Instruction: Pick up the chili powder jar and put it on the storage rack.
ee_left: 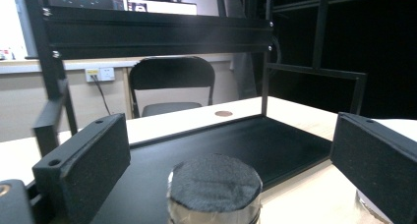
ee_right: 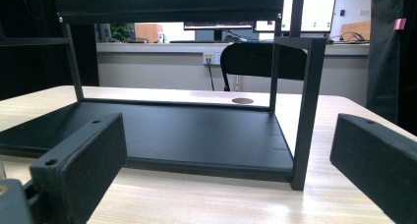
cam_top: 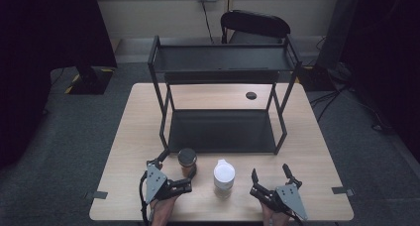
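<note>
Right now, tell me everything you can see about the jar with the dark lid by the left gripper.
The jar is small and round, with a brownish body and a flat, dark, matt lid. It stands upright on the wooden table, just in front of the black rack's lower shelf. The left gripper is open around it, jaws on either side, apparently not touching.

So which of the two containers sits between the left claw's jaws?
The dark-lidded jar, nearer the black rack. The left claw straddles it with jaws open, not touching. The white-lidded bottle stands apart, between the claws.
</note>
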Tool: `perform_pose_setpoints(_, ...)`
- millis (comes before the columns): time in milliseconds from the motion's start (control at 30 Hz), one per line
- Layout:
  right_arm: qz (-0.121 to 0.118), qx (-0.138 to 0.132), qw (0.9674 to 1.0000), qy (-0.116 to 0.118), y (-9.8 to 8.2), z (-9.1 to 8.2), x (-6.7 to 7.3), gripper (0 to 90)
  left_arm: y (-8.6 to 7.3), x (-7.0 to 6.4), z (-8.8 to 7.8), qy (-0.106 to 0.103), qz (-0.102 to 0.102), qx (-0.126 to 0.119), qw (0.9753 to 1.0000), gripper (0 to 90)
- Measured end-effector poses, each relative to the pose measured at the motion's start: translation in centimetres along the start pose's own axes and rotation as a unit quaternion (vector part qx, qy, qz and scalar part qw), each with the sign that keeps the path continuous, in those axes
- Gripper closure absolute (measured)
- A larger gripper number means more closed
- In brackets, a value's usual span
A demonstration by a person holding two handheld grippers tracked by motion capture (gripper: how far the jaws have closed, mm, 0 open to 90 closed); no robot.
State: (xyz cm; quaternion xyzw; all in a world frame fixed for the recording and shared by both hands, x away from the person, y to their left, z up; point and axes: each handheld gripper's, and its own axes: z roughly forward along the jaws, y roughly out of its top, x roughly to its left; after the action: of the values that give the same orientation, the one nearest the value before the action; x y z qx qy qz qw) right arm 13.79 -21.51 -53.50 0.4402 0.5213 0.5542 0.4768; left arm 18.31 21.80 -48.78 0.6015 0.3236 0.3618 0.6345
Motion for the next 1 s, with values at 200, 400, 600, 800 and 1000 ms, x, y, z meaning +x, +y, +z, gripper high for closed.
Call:
perform_pose_setpoints(200, 0.0, 0.0, 1.0, 0.0, 0.0, 0.0, 0.0, 0.0, 0.2, 0.2, 0.9, 0.002, -0.007, 0.026, 0.9996, 4.8)
perform_pose_setpoints(400, 0.0, 0.0, 1.0, 0.0, 0.0, 0.0, 0.0, 0.0, 0.3, 0.5, 1.6, 0.002, -0.011, 0.054, 0.9985, 12.4)
perform_pose_setpoints(600, 0.0, 0.0, 1.0, 0.0, 0.0, 0.0, 0.0, 0.5, -0.1, 0.6, 1.9, 0.006, -0.023, 0.066, 0.9975, 17.3)
perform_pose_setpoints(800, 0.0, 0.0, 1.0, 0.0, 0.0, 0.0, 0.0, 0.5, -0.5, 0.6, 2.2, 0.006, -0.024, 0.078, 0.9966, 21.5)
perform_pose_setpoints(1000, 0.0, 0.0, 1.0, 0.0, 0.0, 0.0, 0.0, 0.6, -0.9, 0.8, 2.5, 0.008, -0.033, 0.086, 0.9957, 25.1)
